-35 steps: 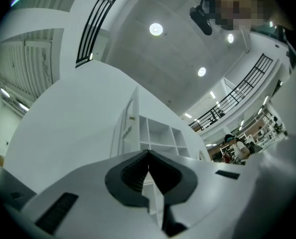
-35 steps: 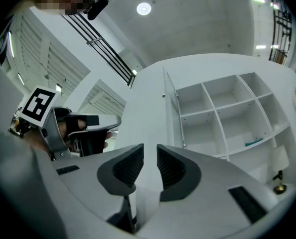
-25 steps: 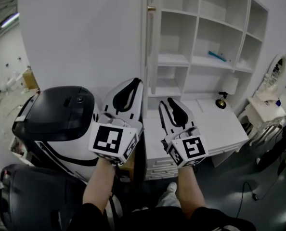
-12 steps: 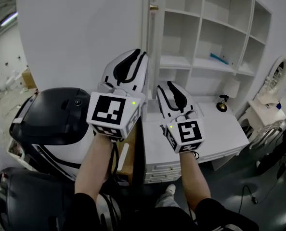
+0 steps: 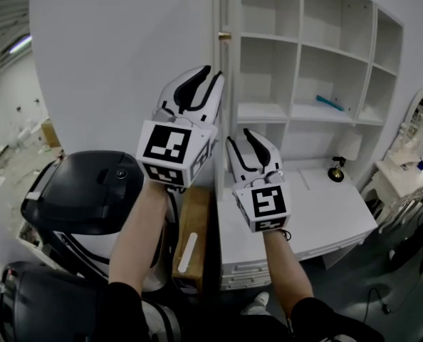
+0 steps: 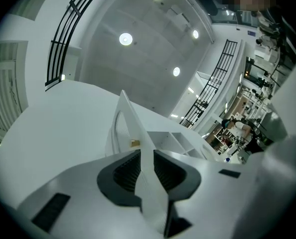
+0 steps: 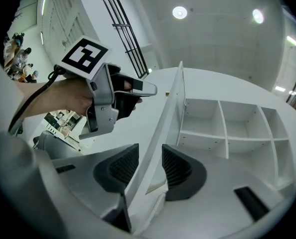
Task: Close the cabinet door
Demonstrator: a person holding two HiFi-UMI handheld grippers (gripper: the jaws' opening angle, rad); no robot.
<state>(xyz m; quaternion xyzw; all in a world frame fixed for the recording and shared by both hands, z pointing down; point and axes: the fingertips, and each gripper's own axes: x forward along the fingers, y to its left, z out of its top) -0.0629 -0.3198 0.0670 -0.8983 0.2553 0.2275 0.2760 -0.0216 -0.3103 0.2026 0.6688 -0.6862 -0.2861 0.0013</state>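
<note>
The white cabinet door (image 5: 126,63) stands open, its front edge (image 5: 221,112) towards me, with a brass knob (image 5: 225,35) high up. Behind it are open white shelves (image 5: 325,63). My left gripper (image 5: 206,77) is raised beside the door edge below the knob. Its jaws stand slightly apart, and the door (image 6: 130,123) shows through the gap of the left gripper (image 6: 147,166). My right gripper (image 5: 248,140) is lower and just right of the edge. Its jaws have just been opening, and the right gripper (image 7: 150,166) frames the door (image 7: 170,108) without touching it. The left gripper (image 7: 150,88) also appears there.
A black-and-white machine (image 5: 83,191) stands low on the left, with a cardboard box (image 5: 190,234) beside it. A white desk top (image 5: 318,212) with a small lamp (image 5: 336,171) lies below the shelves. A blue item (image 5: 329,103) rests on one shelf.
Both grippers have risen towards the door edge, the left one further and now near the knob's height. The right jaws have spread wider.
</note>
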